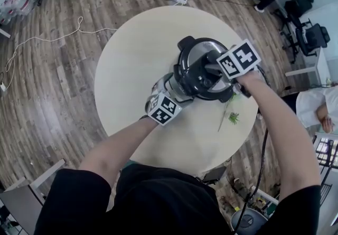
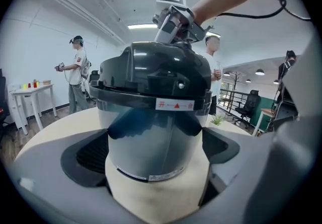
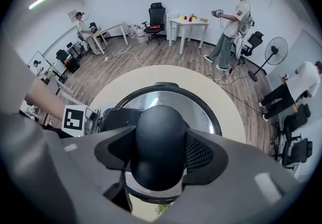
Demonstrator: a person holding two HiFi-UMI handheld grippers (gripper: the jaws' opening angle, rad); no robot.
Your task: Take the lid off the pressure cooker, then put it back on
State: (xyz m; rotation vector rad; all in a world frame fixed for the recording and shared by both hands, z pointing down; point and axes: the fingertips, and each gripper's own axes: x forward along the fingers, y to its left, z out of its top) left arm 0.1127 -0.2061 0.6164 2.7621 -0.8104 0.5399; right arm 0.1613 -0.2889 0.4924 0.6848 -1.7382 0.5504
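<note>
A pressure cooker stands on the round cream table (image 1: 132, 54), its black and steel lid (image 1: 203, 70) seated on the pot. My left gripper (image 1: 171, 88) comes in level from the near side, and its pads press both flanks of the steel pot body (image 2: 151, 137). The lid (image 2: 156, 67) sits above the pot with a red arrow label on its rim. From above, my right gripper (image 1: 219, 67) points steeply down, shut on the black lid knob (image 3: 158, 145). The knob fills the gap between the right gripper's (image 3: 160, 150) pads. The left gripper's marker cube (image 3: 74, 119) shows beside the lid (image 3: 171, 99).
A small green sprig (image 1: 232, 118) lies on the table right of the cooker. A black cable (image 1: 262, 154) runs along my right arm. White cable (image 1: 53, 36) trails over the wood floor. People stand by a white desk (image 3: 188, 26); office chairs (image 1: 311, 36) are at the right.
</note>
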